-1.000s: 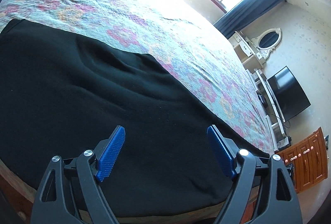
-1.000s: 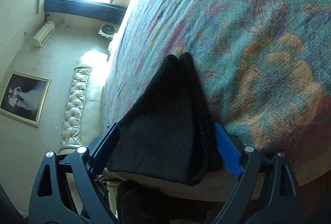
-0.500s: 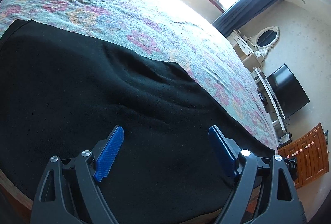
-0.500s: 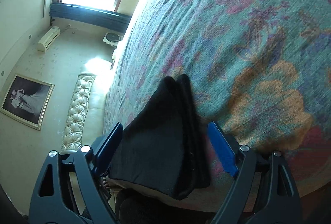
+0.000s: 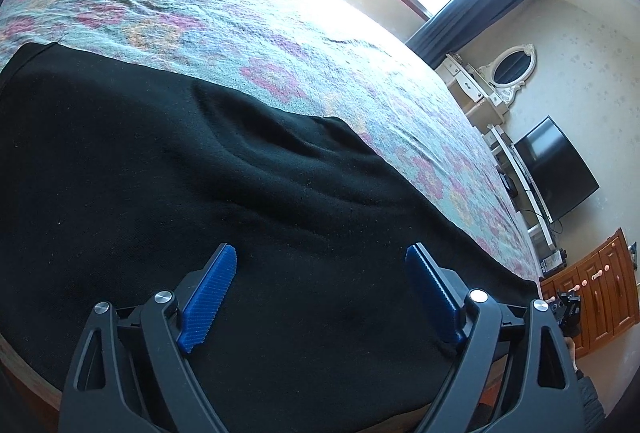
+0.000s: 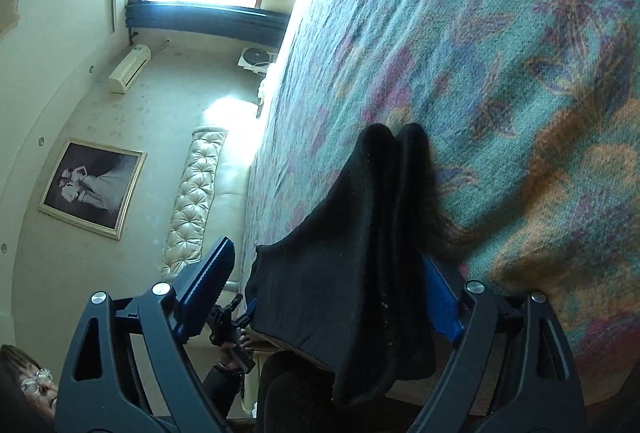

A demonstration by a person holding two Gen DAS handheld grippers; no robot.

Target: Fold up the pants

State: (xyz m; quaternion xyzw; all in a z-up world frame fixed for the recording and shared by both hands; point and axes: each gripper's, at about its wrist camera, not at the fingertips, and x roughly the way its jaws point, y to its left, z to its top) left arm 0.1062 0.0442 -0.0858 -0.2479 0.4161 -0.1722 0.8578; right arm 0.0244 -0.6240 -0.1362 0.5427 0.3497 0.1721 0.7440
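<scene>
- Black pants (image 5: 208, 201): more of the cloth now fills the left wrist view than a second ago, the far hem sitting higher in frame; the garment lies spread on the bed, directly under and ahead of the left claw, with a soft ridge of wrinkles ahead of its tips; judged, the left hand has come down closer over the wide part of the garment.
- Floral bedspread (image 5: 280, 33): unchanged; beyond the cloth's far edge from the left claw, and to the right of the right claw in its own view.
- Folded end of the pants (image 6: 360, 253): a narrow doubled stack at the bed's edge, lying between the right claw's fingers, its rounded tip pointing away from them; it has shifted toward the right-hand finger since the earlier frame.
- Right claw (image 6: 324, 281): jaws closing, gap narrower than before; the right-hand pad is half hidden behind the cloth, the left-hand pad stands clear of it; no pinch yet; judged, a grasp on this end is in hand.
- Left claw (image 5: 320, 273): jaws opening, wide; nothing held; only flat cloth below the pads; judged, it is being readied to take a second hold for the next fold.
</scene>
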